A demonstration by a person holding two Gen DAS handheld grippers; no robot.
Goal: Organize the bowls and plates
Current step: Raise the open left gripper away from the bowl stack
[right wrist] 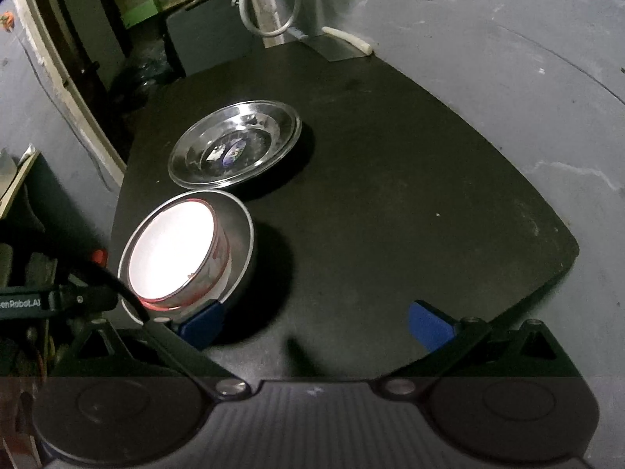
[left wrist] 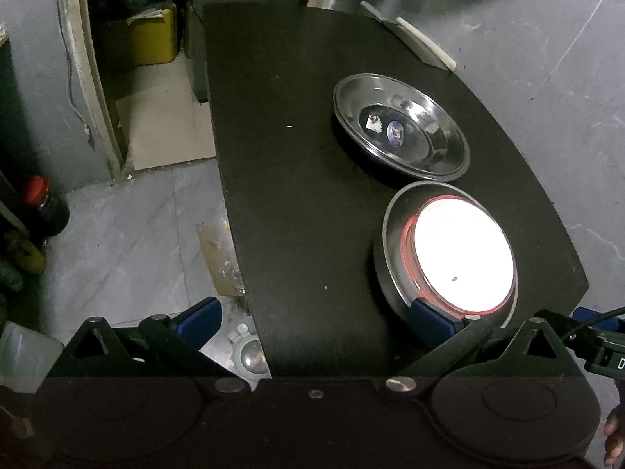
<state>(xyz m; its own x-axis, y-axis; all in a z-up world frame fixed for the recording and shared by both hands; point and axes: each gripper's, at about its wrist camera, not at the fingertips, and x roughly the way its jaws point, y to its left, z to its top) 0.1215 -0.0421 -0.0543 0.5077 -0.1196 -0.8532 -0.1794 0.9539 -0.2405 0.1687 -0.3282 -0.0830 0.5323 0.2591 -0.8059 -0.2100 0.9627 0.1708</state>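
On the black table (left wrist: 293, 195) a shallow steel plate (left wrist: 400, 125) lies with a sticker on its bottom. Closer to me, a steel bowl (left wrist: 384, 234) holds a white bowl with a red rim (left wrist: 463, 250). My left gripper (left wrist: 315, 322) is open, and its right finger (left wrist: 431, 322) is at the steel bowl's near rim. In the right wrist view the plate (right wrist: 234, 144) and the steel bowl (right wrist: 244, 234) with the white bowl (right wrist: 172, 250) lie to the left. My right gripper (right wrist: 316, 324) is open, and its left finger (right wrist: 201, 324) is by that bowl's rim.
A knife with a white handle (left wrist: 414, 39) lies at the table's far edge. The left table edge drops to a grey floor with a red-lidded jar (left wrist: 43, 207), cardboard and a yellow box (left wrist: 152, 39). The right half of the table (right wrist: 390, 195) is bare.
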